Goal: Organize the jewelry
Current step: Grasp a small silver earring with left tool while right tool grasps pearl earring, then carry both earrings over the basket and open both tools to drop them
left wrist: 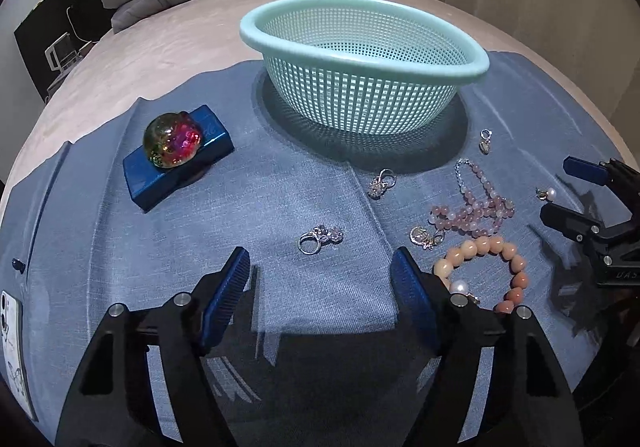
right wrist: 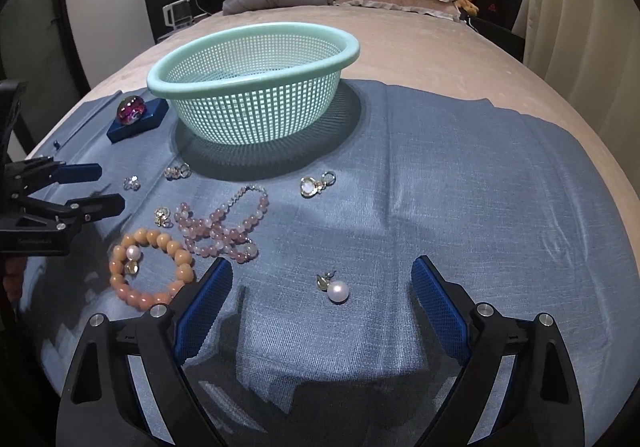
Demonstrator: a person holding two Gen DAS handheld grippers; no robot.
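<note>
Both grippers, left (left wrist: 320, 267) and right (right wrist: 322, 279), gaped wide, empty. The pearl (right wrist: 338, 291) lay on the cloth (right wrist: 460, 187) between the right fingers, basket (right wrist: 256, 59) at 11 o'clock; light, hard, probably slippery, so best pinched across its middle

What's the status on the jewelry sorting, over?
Left gripper open, right gripper open, both empty. Pearl earring lies between the right fingers; basket holds no jewelry in view. Nothing blocking.

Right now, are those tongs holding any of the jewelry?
No. Both the left tongs and right tongs are open and hold nothing.
</note>
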